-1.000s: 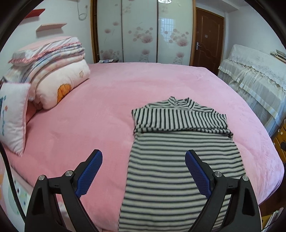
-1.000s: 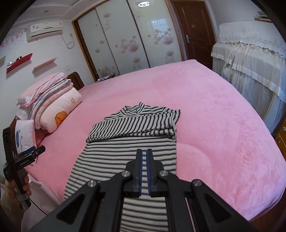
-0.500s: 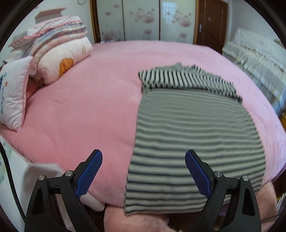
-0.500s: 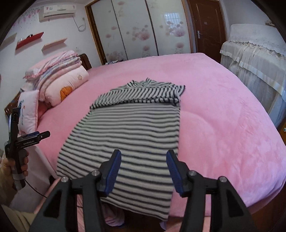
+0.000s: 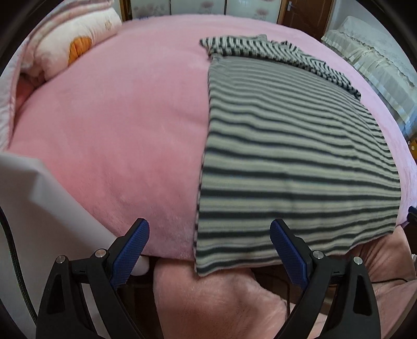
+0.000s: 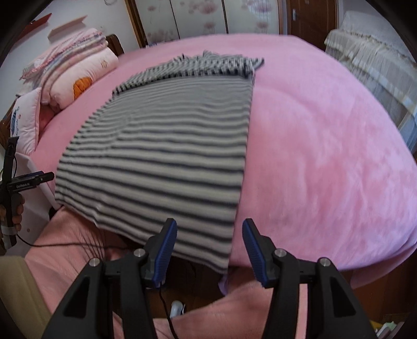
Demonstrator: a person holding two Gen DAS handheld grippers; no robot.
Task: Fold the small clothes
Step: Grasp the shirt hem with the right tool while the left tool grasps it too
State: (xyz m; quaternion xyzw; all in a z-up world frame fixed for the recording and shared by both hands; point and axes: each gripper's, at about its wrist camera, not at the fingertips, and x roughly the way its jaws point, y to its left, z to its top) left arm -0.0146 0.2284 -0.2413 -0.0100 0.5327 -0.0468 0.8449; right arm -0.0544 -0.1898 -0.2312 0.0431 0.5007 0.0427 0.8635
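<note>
A black-and-white striped top (image 5: 294, 146) lies flat on the pink bed (image 5: 125, 125), its sleeves folded across the far end and its hem hanging over the near edge. My left gripper (image 5: 209, 250) is open and empty, just before the hem's left corner. In the right wrist view the top (image 6: 166, 146) fills the middle, and my right gripper (image 6: 208, 247) is open and empty before the hem's right corner. The left gripper also shows at the left edge of the right wrist view (image 6: 28, 180).
Stacked quilts and pillows (image 6: 73, 73) lie at the bed's far left. A lace-covered piece of furniture (image 6: 378, 67) stands to the right. Wardrobe doors (image 6: 198, 18) and a brown door are behind. The person's pink-clad legs (image 5: 234, 300) are below the bed edge.
Both grippers have dropped and pulled back to the bed's near edge. The right gripper went from shut to open. The top has not moved.
</note>
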